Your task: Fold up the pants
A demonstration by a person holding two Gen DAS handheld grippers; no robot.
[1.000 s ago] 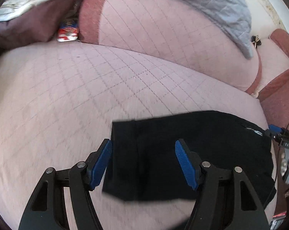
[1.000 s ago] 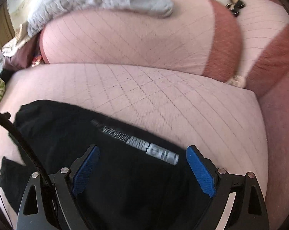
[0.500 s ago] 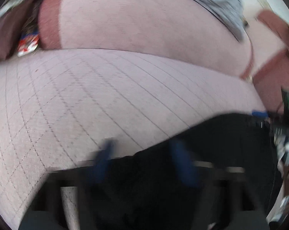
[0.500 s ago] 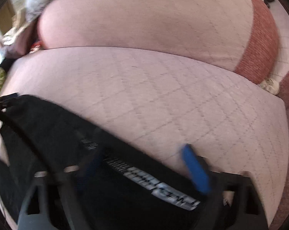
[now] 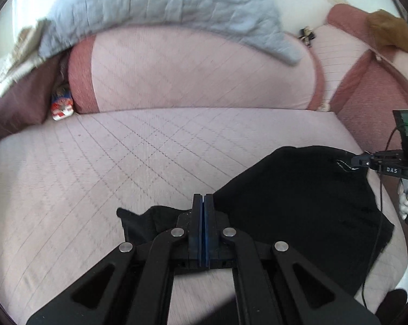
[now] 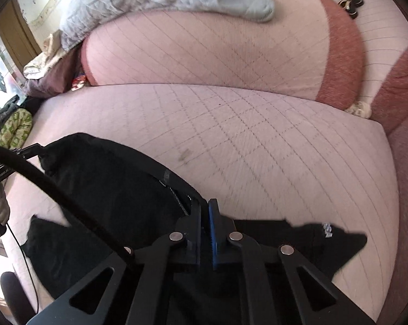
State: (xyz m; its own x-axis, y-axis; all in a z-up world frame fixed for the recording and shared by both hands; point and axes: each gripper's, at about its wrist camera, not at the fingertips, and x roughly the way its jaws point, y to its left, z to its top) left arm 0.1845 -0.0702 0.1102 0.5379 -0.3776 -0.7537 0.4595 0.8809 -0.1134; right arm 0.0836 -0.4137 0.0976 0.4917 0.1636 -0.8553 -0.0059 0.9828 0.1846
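Pink quilted sofa seat. Both my grippers' fingers pinch black pants edges; fold underway, next carry across evenly.

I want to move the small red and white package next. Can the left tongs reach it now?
Probably not: the left tongs are shut on the black fabric pants, far from the red and white package.

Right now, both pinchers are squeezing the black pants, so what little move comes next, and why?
Probably lift both edges and carry them toward the couch back to fold the black fabric pants over. The left gripper is shut on one end, the right gripper on the waistband, and the quilted pink seat cushion ahead lies bare.
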